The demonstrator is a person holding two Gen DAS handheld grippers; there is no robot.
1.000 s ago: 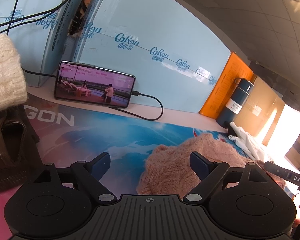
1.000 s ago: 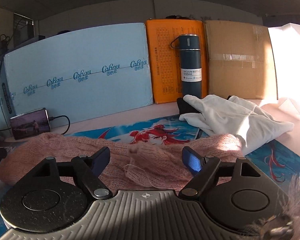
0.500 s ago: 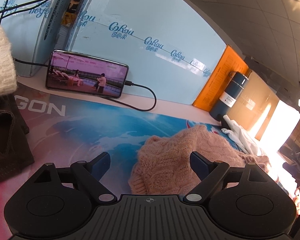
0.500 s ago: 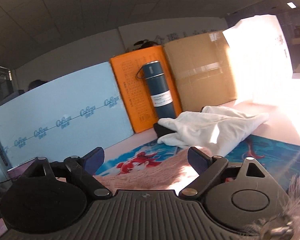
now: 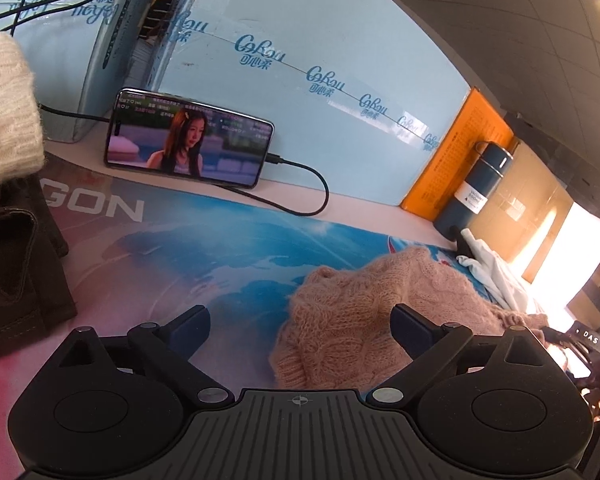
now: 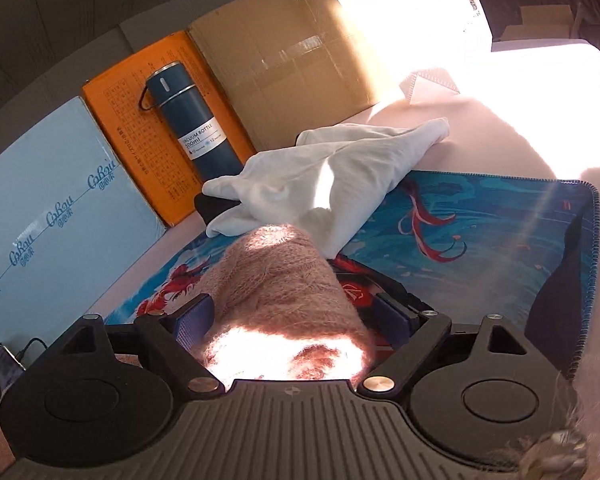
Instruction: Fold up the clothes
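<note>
The right gripper [image 6: 294, 316] has just been closing its fingers [image 6: 194, 320] around a fold of the pink sweater [image 6: 276, 276], low in the frame; the grip is not firm yet. The left gripper [image 5: 300, 326] has opened wider, empty, beside the sweater's other end on the surface [image 5: 180, 264]. Next it should take that end

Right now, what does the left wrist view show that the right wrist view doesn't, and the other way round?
Only the left wrist view shows the left gripper, open above the mat with nothing between its fingers, plus a cream knit and a dark brown garment at the left edge.

Only the right wrist view shows the right gripper, its jaws just closing with a fold of sweater between them, and the cardboard box.

Both show the pink sweater, white garment, blue bottle, phone and printed mat.
</note>
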